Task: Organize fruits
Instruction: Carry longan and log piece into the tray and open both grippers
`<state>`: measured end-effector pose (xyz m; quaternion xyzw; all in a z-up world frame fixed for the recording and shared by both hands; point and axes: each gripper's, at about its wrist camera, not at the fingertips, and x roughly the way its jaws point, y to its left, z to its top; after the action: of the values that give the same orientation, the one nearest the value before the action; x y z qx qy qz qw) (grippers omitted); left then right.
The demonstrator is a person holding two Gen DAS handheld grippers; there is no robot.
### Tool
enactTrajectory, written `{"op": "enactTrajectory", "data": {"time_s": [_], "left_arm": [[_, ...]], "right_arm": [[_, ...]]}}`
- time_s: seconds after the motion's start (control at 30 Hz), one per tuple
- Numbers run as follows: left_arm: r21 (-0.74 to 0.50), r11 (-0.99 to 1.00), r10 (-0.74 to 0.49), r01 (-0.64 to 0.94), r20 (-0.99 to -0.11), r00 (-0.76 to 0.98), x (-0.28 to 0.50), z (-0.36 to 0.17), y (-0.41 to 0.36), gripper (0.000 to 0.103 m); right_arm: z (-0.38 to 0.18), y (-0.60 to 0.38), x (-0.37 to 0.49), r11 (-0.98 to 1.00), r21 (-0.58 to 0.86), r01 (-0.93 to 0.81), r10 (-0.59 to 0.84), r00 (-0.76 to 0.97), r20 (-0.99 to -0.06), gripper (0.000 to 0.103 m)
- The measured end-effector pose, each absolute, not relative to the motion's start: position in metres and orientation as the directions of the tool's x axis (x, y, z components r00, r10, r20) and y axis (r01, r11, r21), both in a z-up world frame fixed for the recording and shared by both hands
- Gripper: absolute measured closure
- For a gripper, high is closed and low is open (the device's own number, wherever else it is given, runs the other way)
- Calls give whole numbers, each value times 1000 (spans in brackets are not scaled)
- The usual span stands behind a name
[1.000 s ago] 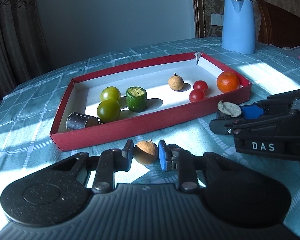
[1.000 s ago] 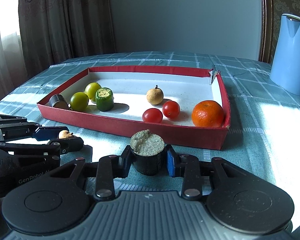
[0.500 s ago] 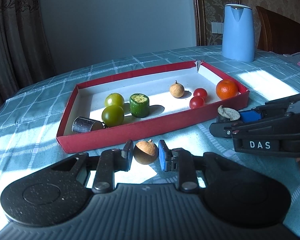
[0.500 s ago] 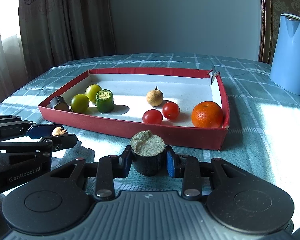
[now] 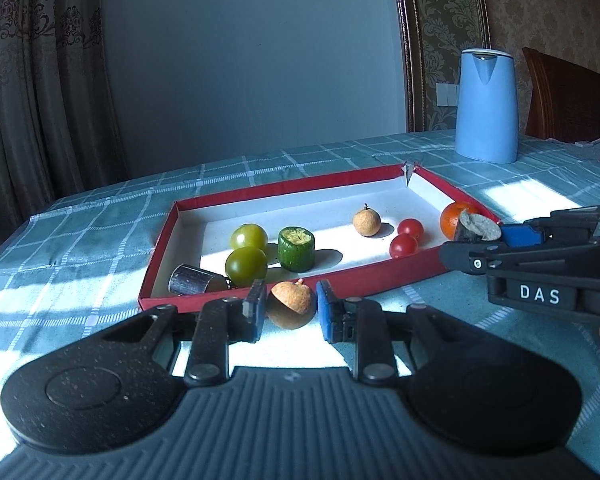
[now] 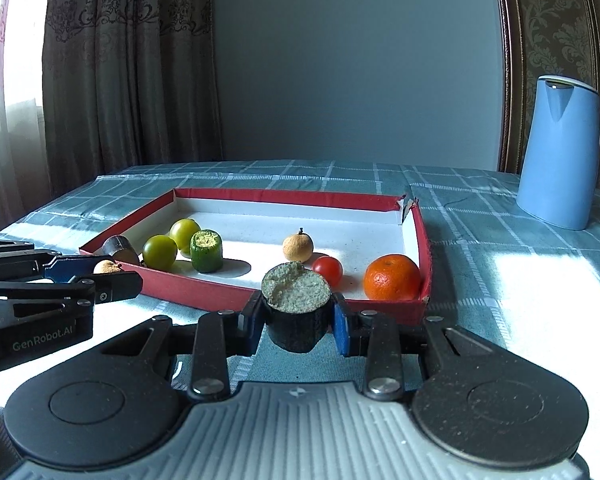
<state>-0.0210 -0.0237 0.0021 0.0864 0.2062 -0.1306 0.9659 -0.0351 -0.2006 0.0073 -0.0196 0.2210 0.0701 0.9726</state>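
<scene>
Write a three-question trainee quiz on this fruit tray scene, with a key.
1. True or false: the left gripper holds a brown longan.
2. What does the right gripper grip?
A. orange
B. dark cut cylinder piece
C. kettle
3. Fill in: the number of green tomatoes in the red tray is ___.

Key:
1. True.
2. B, the dark cut cylinder piece; the orange lies in the tray.
3. Two: one green tomato in front, another behind it.
</scene>
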Motion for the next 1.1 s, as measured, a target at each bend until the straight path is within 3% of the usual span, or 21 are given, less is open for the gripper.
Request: {"op": "enactTrajectory", "data": {"time_s": [0.27,0.7,1.1], "left_arm": [[54,965,-213,257,-409,887,1,16,-23,78],[102,974,-127,201,-489,863,47,4,-31,78],[132,981,-67,145,-470,880,58,1,-33,78]], "right_arm": [[15,-196,-23,990,-55,-130,97,908,-408,69],[12,-174,40,984,-73,-163,105,855,-508,69],[5,-162,57,977,-116,-182,95,845,-526,69]]}}
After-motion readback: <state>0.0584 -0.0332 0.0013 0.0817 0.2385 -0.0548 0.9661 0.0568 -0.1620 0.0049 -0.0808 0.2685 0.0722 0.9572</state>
